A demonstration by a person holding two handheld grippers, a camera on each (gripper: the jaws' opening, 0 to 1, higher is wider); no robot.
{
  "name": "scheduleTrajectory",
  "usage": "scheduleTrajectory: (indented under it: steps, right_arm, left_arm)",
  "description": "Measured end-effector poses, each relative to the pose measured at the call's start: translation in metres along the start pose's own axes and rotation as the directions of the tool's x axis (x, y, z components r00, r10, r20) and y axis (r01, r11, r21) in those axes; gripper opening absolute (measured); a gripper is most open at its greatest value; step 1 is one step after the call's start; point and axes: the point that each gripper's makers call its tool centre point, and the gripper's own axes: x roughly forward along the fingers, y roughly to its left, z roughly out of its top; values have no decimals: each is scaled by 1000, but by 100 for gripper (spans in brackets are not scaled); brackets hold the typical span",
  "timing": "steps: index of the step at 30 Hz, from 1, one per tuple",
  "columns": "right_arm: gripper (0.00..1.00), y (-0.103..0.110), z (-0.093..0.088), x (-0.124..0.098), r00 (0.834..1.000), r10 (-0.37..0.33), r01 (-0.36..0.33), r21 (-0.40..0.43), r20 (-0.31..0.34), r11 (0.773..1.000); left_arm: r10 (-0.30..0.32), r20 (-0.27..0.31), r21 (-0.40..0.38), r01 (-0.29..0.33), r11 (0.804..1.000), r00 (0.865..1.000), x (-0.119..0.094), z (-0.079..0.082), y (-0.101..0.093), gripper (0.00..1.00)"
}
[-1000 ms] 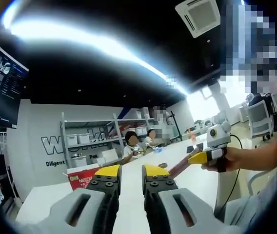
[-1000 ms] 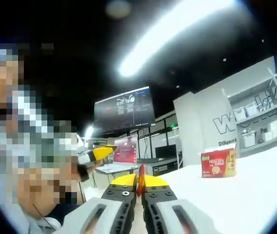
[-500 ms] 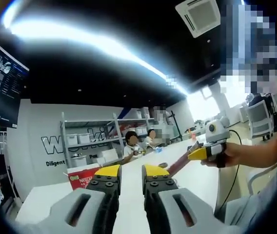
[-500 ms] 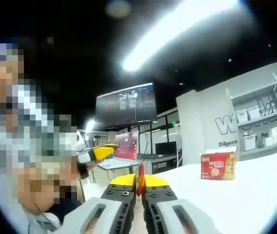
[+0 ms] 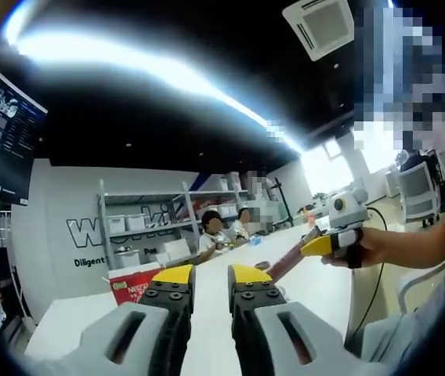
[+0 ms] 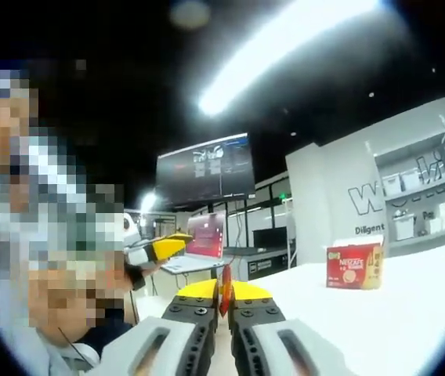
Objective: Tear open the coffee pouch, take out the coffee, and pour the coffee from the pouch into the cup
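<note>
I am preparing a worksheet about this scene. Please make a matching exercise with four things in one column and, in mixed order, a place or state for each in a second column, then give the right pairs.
Things:
1. left hand-held gripper
2. right hand-held gripper
3. red coffee box
4. coffee pouch

Places or states:
A. stands on the white table
B. thin red strip pinched between yellow jaw tips
C. jaws apart, nothing between them
D. jaws closed on something

Right pairs: 1-C, 2-D, 3-A, 4-B

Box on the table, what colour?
Red Nescafé box, yellow-green corner mark; clearest in the right gripper view.
</note>
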Motion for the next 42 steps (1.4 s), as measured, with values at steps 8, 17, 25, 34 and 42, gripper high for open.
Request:
scheduleTrajectory:
  steps: [8, 17, 25, 34, 42]
  right_arm:
    - [6, 1, -8, 7, 998, 11, -12, -11, -63, 1000]
    - [7, 1, -10, 9, 997, 20, -20, 0, -76, 1000]
    - [6, -1, -6, 7, 998, 8, -8, -15, -60, 1000]
    - [5, -2, 0, 0, 999, 7, -8, -16, -44, 1000]
    - [5, -3, 6, 1, 999, 0, 0, -16, -35, 1000]
  left_arm:
    - [1, -1, 1, -1, 1000, 1000, 0, 0, 0, 19]
    - [4, -2, -1, -4, 1000, 1000, -2, -1, 2, 19]
    - [3, -3, 2, -3, 1000, 1000, -1, 0, 1, 19]
    - [-2, -7, 3, 2, 1000, 1000, 0, -2, -1, 19]
    - [-73, 4, 20, 72, 997, 997, 6, 2, -21, 22]
